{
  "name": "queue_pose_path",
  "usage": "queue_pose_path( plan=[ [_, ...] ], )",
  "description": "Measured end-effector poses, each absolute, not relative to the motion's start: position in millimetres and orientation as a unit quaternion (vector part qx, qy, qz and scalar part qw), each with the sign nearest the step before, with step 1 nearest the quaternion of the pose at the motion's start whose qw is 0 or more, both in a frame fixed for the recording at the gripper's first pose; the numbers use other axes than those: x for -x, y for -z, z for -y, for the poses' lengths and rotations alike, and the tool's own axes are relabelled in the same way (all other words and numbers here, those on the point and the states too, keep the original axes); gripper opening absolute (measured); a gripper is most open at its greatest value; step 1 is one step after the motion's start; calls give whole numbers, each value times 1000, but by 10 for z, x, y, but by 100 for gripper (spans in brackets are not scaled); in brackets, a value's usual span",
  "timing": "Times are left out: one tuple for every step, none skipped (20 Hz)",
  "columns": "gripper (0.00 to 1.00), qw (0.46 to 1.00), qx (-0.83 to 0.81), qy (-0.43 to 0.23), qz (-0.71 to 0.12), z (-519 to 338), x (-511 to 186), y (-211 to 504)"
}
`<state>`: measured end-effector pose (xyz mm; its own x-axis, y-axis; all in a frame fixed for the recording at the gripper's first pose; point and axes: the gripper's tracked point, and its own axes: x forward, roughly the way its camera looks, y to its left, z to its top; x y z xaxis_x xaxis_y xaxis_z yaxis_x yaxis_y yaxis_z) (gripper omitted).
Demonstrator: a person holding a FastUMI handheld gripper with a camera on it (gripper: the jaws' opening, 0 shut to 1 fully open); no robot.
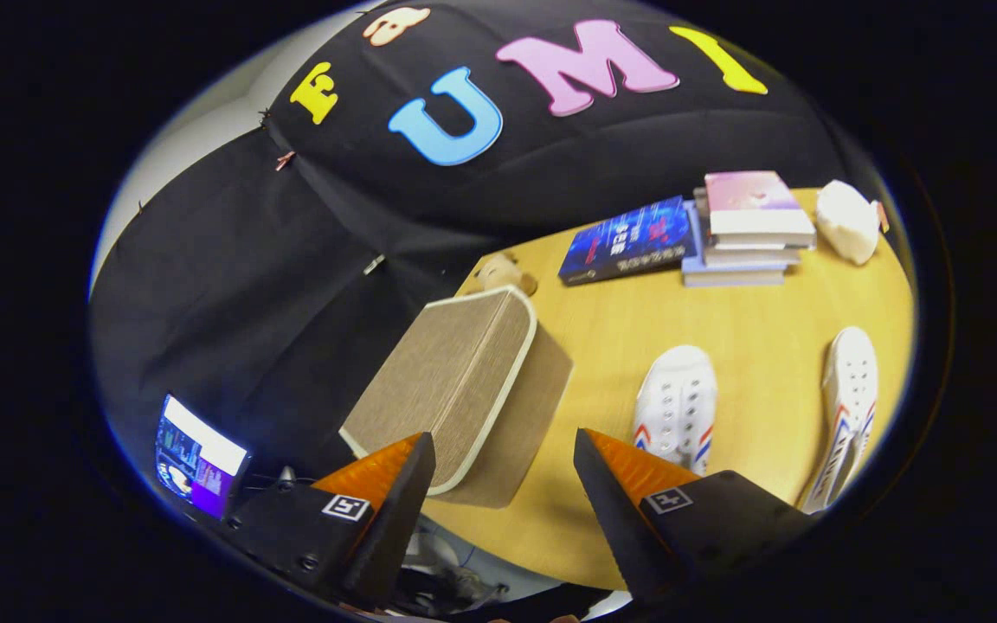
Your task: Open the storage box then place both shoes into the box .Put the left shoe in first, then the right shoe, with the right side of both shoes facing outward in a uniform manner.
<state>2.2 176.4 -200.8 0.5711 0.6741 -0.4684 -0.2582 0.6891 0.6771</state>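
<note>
gripper view: the hand-held gripper [504,450] hangs released above the worktop [749,346], fingers spread and grasping nothing, with the closed storage box [455,381] just ahead of them, its lid on. two white shoes [676,402] [849,398] lie apart beside the box, and beyond them rests a stack of books [745,229].

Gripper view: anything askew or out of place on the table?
Nothing stands out. The tan fabric storage box sits closed, both white canvas shoes lie upright on the wooden table, fingers open above.
</note>
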Motion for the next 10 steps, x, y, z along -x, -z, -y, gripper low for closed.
queue_pose_path(
  plan=[
    [98,828,-289,-289,-383,-1850,11,2052],
    [98,813,-303,-302,-394,-1944,42,2107],
    [98,797,-323,-314,-403,-2050,72,2135],
    [98,779,-345,-322,-412,-2136,75,2161],
    [98,763,-365,-328,-421,-2218,83,2189],
    [98,749,-380,-335,-427,-2285,84,2206],
    [98,740,-389,-342,-429,-2360,64,2237],
    [98,735,-389,-349,-433,-2408,63,2293],
    [98,730,-391,-354,-435,-2457,65,2330],
    [98,723,-396,-359,-438,-2506,65,2347]
  ],
)
